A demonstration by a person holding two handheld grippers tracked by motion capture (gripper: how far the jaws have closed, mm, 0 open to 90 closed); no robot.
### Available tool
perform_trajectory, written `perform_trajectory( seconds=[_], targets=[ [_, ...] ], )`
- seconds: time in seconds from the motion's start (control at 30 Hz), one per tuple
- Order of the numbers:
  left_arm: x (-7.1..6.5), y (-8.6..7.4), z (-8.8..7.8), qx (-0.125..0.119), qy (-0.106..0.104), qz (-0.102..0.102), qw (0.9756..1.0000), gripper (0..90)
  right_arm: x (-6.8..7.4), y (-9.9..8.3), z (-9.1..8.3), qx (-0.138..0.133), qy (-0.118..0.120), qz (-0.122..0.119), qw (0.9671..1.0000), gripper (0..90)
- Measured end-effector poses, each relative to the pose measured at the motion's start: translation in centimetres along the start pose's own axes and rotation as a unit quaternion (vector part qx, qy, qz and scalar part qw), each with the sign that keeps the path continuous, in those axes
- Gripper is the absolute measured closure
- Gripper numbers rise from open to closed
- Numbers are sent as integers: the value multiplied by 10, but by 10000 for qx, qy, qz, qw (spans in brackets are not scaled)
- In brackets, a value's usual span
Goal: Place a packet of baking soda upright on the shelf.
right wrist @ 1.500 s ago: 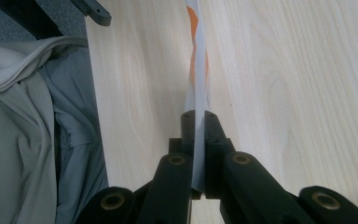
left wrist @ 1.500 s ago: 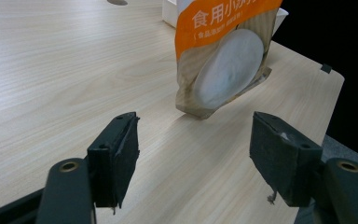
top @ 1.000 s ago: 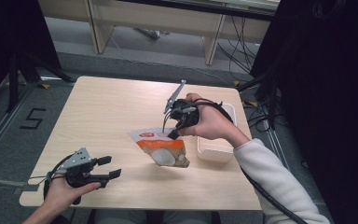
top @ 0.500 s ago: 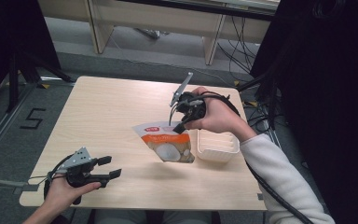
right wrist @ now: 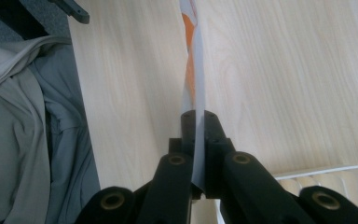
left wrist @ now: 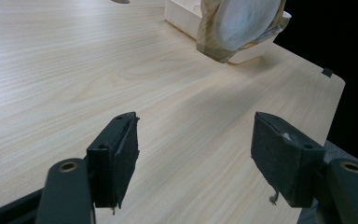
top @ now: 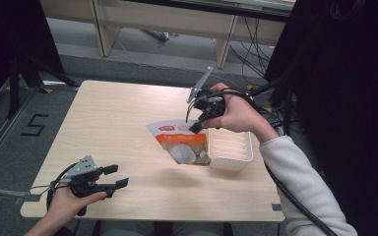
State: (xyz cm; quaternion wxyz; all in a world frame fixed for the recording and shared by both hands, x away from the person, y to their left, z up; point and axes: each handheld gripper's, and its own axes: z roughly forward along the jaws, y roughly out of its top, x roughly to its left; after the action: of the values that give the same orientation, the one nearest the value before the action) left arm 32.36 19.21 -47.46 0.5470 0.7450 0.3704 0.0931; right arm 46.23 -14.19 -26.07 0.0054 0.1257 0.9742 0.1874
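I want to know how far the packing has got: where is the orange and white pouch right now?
In the high view the pouch hangs from the right claw, right of table centre, against the white tray.

You have a pale wood-grain worktop (top: pixel 118 123), its bare surface running wide toward the far edge and the left side. A small dark tab (left wrist: pixel 327 72) sits at its rim near one corner. Beyond the far edge you see a light wooden bench frame (top: pixel 167 19) standing on grey carpet, with a tangle of black cables (top: pixel 248 54) hanging and pooling beside its leg. On the floor (top: pixel 10 142) to the left of the worktop a dark numeral 5 (top: pixel 34 125) is marked. Black stand legs (top: pixel 29 73) rise at the far left corner, and a dark curtain (top: pixel 354 73) closes off the right side.
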Motion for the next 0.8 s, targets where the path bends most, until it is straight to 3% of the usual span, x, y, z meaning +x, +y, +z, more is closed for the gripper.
perform_trajectory(
  seconds=[0.5, 0.53, 0.6, 0.8],
  targets=[
    [0, 0, -1, -13, 7, -40, 10000, 314, -11, 0, -16, -89, -83, 152, 9998, 900],
    [2, 1, -1, -18, -34, 55, 10000, 314, -12, 0, -19, -78, -107, 203, 9997, 900],
    [1, 0, 0, -23, -2, -56, 10000, 314, -14, 0, -21, -124, -122, 163, 9997, 900],
    [1, 0, -1, -24, 3, -66, 10000, 314, -15, 0, -26, -136, -139, 197, 9996, 900]
  ],
)
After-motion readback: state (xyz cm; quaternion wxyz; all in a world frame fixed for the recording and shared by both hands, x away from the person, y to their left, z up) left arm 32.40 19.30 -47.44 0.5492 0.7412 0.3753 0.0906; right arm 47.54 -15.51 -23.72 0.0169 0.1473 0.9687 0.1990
